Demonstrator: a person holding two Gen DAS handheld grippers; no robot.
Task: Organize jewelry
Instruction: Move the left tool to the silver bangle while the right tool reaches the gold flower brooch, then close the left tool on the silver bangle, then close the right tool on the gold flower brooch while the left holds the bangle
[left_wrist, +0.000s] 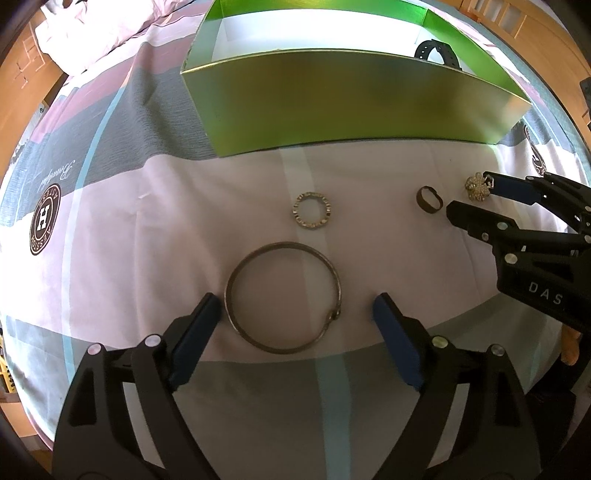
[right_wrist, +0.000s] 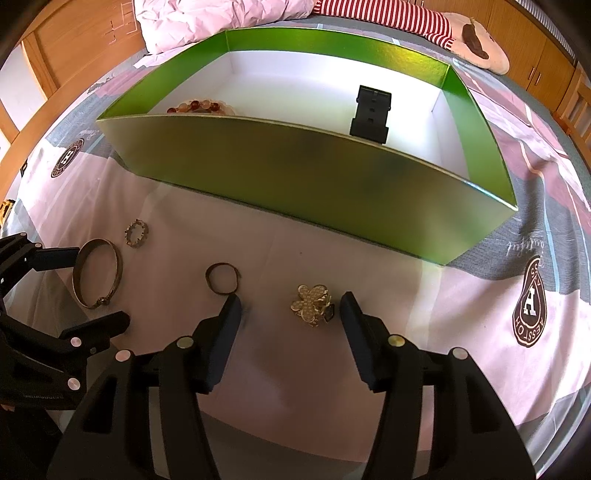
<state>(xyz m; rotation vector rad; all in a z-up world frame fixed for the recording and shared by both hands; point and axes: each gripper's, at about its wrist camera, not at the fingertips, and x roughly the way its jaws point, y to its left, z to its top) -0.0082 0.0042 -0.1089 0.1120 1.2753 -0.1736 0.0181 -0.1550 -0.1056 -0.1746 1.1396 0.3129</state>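
Note:
A bronze bangle (left_wrist: 282, 297) lies on the bedspread between the open fingers of my left gripper (left_wrist: 295, 314); it also shows in the right wrist view (right_wrist: 96, 272). A studded ring (left_wrist: 311, 210) lies just beyond it. A small dark ring (left_wrist: 429, 198) lies further right. A gold flower brooch (right_wrist: 311, 304) lies between the open fingers of my right gripper (right_wrist: 290, 308), nearer the right finger. A green box (right_wrist: 310, 173) with a white inside stands behind, holding a black watch strap (right_wrist: 370, 112) and a beaded bracelet (right_wrist: 195, 107).
The bedspread (right_wrist: 406, 295) has pink, grey and blue panels with round logos. A crumpled pink blanket (right_wrist: 221, 18) and a striped plush toy (right_wrist: 443, 26) lie behind the box. Wooden cabinets (right_wrist: 74, 37) surround the bed.

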